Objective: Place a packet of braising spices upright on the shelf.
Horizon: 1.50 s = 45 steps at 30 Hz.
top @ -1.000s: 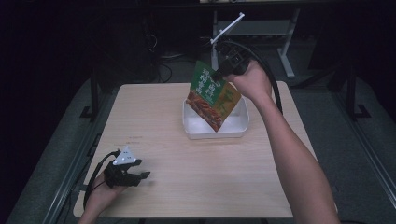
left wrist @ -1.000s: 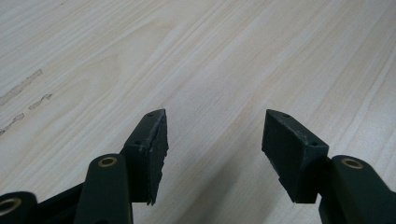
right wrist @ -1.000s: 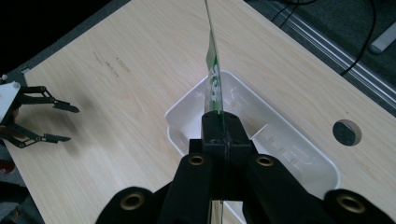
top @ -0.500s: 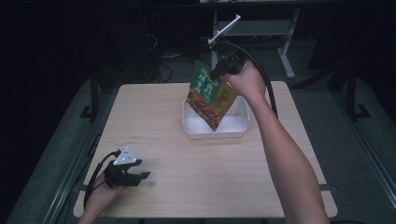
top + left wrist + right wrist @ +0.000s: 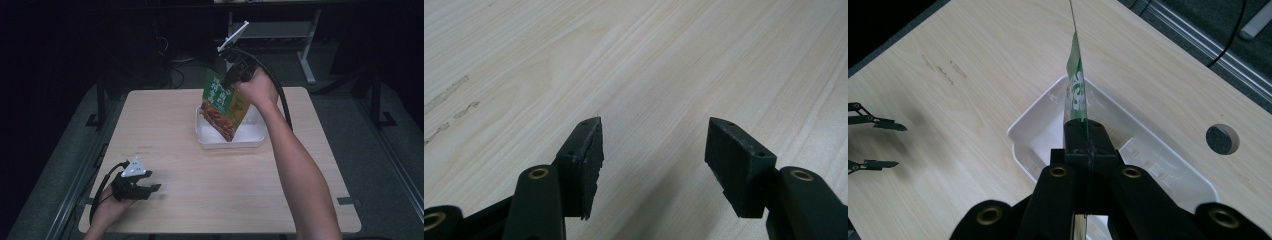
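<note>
Hanging from right gripper (image 5: 1083, 131), green snack pouch (image 5: 223, 104), over white tray (image 5: 250, 141)

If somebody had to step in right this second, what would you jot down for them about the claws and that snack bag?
Right claw: shut on the top edge of the green snack pouch, which hangs tilted over the white tray. I cannot tell whether its bottom corner touches the tray floor.
Left claw: open, holding nothing, low over the bare wooden table at the near left corner.
Done: pouch picked up and brought over the tray.
Left, most likely: lower the pouch fully into the tray, open the right claw, draw the hand back. Nothing else lies in the tray.
</note>
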Tool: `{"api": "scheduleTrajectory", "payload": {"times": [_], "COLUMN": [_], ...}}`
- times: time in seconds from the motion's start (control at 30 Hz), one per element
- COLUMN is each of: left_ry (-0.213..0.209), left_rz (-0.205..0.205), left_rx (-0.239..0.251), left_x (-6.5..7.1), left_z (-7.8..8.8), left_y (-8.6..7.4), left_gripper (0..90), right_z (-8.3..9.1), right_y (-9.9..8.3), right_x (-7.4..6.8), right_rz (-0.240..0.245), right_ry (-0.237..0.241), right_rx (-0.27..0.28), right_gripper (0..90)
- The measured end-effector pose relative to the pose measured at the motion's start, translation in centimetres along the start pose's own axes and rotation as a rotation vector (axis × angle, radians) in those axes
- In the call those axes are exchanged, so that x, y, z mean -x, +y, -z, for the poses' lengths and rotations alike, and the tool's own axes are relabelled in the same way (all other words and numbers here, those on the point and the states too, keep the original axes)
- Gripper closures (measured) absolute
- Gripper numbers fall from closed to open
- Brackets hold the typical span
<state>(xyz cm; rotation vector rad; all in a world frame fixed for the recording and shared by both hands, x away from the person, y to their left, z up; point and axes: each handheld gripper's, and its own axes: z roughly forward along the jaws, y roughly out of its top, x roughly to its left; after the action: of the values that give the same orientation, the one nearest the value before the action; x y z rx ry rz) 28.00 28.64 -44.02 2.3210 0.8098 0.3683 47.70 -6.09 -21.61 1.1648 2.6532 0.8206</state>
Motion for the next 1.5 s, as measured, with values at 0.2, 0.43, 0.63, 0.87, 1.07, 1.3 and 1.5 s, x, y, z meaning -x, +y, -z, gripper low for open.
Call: {"api": "scheduleTrajectory", "payload": {"times": [0.2,0.43,0.63,0.87,1.07,1.3,1.5], "left_ry": [0.001,0.004,0.004,0.002,0.002,0.004,0.001], "left_rz": [0.002,0.006,0.004,0.001,0.0,-0.002,0.0], "left_rx": [0.002,0.007,0.006,0.004,-0.001,-0.002,-0.004], "left_x": [0.0,0.0,0.0,0.0,0.0,0.1,0.1], "left_z": [0.0,0.0,0.0,0.0,-0.1,-0.2,-0.3], "left_y": [0.0,0.0,0.0,0.0,0.0,0.0,0.0], "left_gripper": [39.9,39.6,39.6,39.5,39.4,39.3,39.3], "right_z": [-1.3,-3.0,-3.6,-3.4,-3.0,-3.0,-3.0], "right_y": [0.3,0.5,0.2,-0.7,-2.2,-4.2,-6.0], "right_x": [-0.2,-0.5,-0.2,0.0,0.5,1.3,2.0], "right_rz": [-0.003,-0.004,-0.016,-0.02,-0.018,-0.025,-0.04], "right_ry": [0.001,-0.002,0.006,0.021,0.033,0.052,0.074], "right_rx": [-0.032,-0.059,-0.036,0.017,0.033,0.048,0.068], "right_gripper": [90.0,90.0,89.6,79.5,76.3,75.0,75.8]}}
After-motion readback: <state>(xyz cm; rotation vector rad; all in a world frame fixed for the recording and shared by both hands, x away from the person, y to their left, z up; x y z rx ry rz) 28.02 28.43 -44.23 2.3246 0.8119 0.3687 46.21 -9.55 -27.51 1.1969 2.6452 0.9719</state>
